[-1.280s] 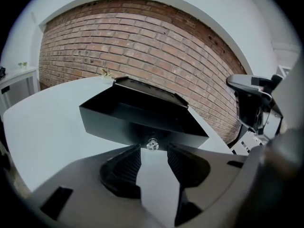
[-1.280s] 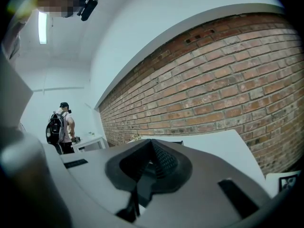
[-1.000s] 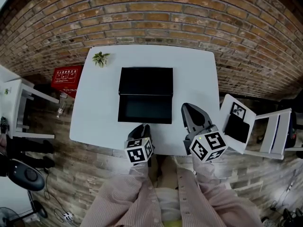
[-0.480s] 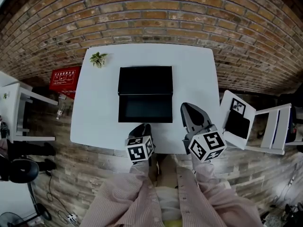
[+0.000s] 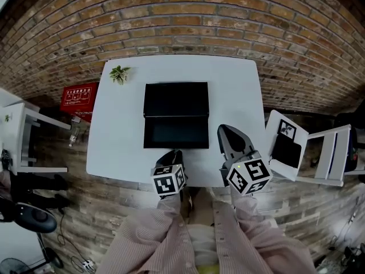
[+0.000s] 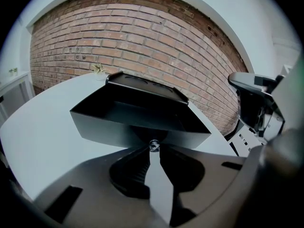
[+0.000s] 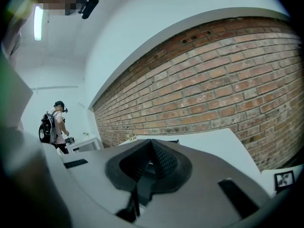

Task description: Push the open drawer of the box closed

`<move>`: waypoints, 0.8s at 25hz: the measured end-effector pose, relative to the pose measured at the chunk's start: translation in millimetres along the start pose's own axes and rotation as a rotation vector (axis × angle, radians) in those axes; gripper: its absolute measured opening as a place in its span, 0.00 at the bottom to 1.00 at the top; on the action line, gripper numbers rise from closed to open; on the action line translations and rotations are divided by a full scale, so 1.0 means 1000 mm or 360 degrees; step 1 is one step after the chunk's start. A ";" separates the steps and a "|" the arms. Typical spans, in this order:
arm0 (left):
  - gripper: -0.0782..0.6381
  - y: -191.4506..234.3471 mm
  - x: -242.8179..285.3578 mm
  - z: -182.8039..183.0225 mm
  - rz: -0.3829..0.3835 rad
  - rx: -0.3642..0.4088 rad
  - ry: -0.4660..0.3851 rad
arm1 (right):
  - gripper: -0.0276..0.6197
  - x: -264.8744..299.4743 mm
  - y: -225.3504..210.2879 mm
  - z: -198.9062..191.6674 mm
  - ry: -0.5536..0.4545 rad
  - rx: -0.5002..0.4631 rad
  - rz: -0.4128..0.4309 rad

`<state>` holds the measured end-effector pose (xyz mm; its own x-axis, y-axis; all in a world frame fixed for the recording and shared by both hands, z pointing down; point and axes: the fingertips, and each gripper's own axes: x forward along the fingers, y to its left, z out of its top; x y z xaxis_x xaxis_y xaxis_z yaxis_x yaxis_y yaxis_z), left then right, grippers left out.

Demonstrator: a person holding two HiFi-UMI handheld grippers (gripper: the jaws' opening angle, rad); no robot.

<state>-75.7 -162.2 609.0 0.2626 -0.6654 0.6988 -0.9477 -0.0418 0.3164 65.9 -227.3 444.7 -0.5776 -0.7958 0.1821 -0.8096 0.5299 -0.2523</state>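
A black box [image 5: 175, 99] stands mid-table on the white table [image 5: 117, 136], and its drawer [image 5: 176, 133] is pulled out toward me. My left gripper [image 5: 173, 154] sits at the middle of the drawer front [image 6: 109, 127]. Its jaws stand close together there, pinched on the small shiny knob [image 6: 153, 145]. To the right of the drawer my right gripper [image 5: 228, 131] hovers over the table, shut [image 7: 151, 144] with nothing in it. It touches neither box nor drawer. The inside of the drawer looks empty.
A small potted plant [image 5: 120, 73] stands at the table's far left corner. A white chair [image 5: 308, 153] with a marker card is to the right, a white stand [image 5: 23, 130] and a red box [image 5: 78, 95] to the left. A brick wall lies behind. A person [image 7: 56, 127] stands far off.
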 end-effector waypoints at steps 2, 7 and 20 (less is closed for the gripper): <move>0.19 0.000 0.000 0.003 -0.0002 -0.0001 -0.0005 | 0.05 0.001 0.000 0.001 -0.0004 0.0001 0.0001; 0.19 -0.002 0.002 0.008 -0.0002 0.0000 -0.0009 | 0.05 0.002 -0.002 0.005 -0.0014 -0.0003 0.0001; 0.19 -0.001 0.010 0.015 -0.0016 -0.0003 0.0009 | 0.05 0.006 -0.013 0.010 -0.0032 0.0006 -0.0034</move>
<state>-75.1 -180.2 606.2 0.2730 -0.6607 0.6993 -0.9447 -0.0468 0.3246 73.5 -241.6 439.8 -0.5578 -0.8127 0.1686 -0.8215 0.5115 -0.2520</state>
